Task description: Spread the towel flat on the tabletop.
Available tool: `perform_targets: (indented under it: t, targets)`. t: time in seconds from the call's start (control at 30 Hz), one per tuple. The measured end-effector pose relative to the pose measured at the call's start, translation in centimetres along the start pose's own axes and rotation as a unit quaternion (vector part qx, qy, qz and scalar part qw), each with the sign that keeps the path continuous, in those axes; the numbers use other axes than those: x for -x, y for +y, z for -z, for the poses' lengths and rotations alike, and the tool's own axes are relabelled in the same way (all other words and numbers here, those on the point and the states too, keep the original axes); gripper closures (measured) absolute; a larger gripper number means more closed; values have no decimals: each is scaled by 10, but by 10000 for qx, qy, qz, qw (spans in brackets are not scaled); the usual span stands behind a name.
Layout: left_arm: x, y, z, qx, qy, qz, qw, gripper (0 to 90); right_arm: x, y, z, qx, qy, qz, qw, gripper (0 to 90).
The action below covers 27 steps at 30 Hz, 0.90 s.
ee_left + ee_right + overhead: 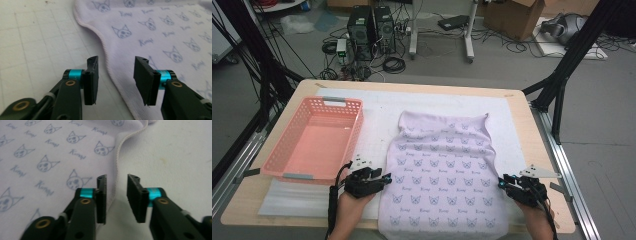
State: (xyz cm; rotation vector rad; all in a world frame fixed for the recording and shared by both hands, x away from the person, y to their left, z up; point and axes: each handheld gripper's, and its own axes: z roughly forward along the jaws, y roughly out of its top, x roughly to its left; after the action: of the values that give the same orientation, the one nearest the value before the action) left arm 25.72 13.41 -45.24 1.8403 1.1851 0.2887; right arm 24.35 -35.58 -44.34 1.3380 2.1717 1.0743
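While both hands rest at the near edge:
Left tool (115, 80): jaws apart, empty, the left hem of the cloth (160, 37) between them.
Right tool (116, 197): jaws apart, over the right hem.
Cloth: flat on the worktop (522, 120), its near end hanging over.
Pink basket (314, 137): left, beside the cloth.

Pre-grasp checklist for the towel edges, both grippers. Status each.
1. Left gripper jaws apart, nothing pinched: ok.
2. Left edge of the towel lies between the left jaws: ok.
3. Right gripper jaws apart, nothing pinched: ok.
4. Towel's right hem runs into the right jaws' gap: ok.
5. Towel lies flat on the white mat: mostly ok, far corners curl a little.
6. Pink basket beside the towel, nothing in it: ok.
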Motion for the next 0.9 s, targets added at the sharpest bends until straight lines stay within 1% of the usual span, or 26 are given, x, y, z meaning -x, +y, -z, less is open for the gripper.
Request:
perform_targets:
  t: [0.03, 0.07, 0.13, 0.17, 0.2, 0.23, 0.27, 0.3, 0.33, 0.37, 0.4, 0.47, 0.53, 0.57, 0.67, 0.77, 0.8, 0.83, 0.87, 0.9]
  targets:
    - [1, -2, 2, 3, -38, 8, 10000, 516, 0, -2, 3, 3, 79, -30, 10000, 607]
    - [3, -4, 4, 9, -82, 21, 10000, 506, -1, -4, 5, -9, 107, -38, 9999, 594]
    - [6, -9, 7, 45, -165, -16, 9999, 506, -4, -7, 7, -56, 148, 6, 9999, 588]
    - [8, -12, 8, 63, -208, 2, 9998, 507, -6, -9, 8, -118, 165, 15, 9998, 605]
    - [10, -14, 9, 55, -229, 2, 9997, 511, -9, -12, 7, -205, 129, 96, 9997, 620]
    - [13, -15, 10, 54, -213, -18, 9998, 523, -12, -13, 9, -189, 60, 163, 9997, 684]
    - [17, -18, 11, 22, -114, -126, 9999, 580, -12, -13, 10, -199, 64, 172, 9996, 773]
    - [22, -20, 13, -10, -5, -253, 9997, 668, -13, -14, 11, -229, 141, 153, 9995, 872]
    - [25, -22, 15, -62, 72, -372, 9993, 797, -15, -16, 13, -239, 187, 118, 9995, 875]
    - [26, -22, 16, -84, 73, -273, 9996, 867, -16, -17, 15, -249, 162, 119, 9995, 880]
    - [27, -22, 18, -121, 80, -208, 9997, 873, -17, -18, 16, -264, 180, 103, 9994, 882]
    - [27, -27, 24, -110, 107, -190, 9997, 876, -17, -21, 21, -265, 205, 73, 9994, 883]
    - [28, -32, 31, -109, 13, -63, 9999, 876, -18, -24, 27, -252, 275, 14, 9993, 884]
    - [28, -35, 34, -116, -3, -46, 9999, 876, -18, -27, 31, -240, 307, 16, 9992, 884]
    - [31, -44, 44, -117, -76, -30, 9999, 875, -23, -35, 43, -293, 367, 22, 9989, 884]
    - [36, -52, 52, -137, -218, -53, 9997, 866, -28, -43, 53, -438, 451, 27, 9980, 878]
    - [37, -54, 53, -65, -274, -89, 9996, 828, -30, -45, 55, -437, 514, 17, 9977, 843]
    - [37, -54, 53, -18, -280, -94, 9996, 727, -31, -47, 57, -395, 486, -59, 9980, 734]
    - [36, -52, 51, 40, -238, -89, 9997, 639, -30, -46, 57, -335, 380, -94, 9987, 684]
    - [35, -50, 50, 103, -211, -97, 9997, 597, -29, -44, 57, -247, 328, -124, 9991, 670]
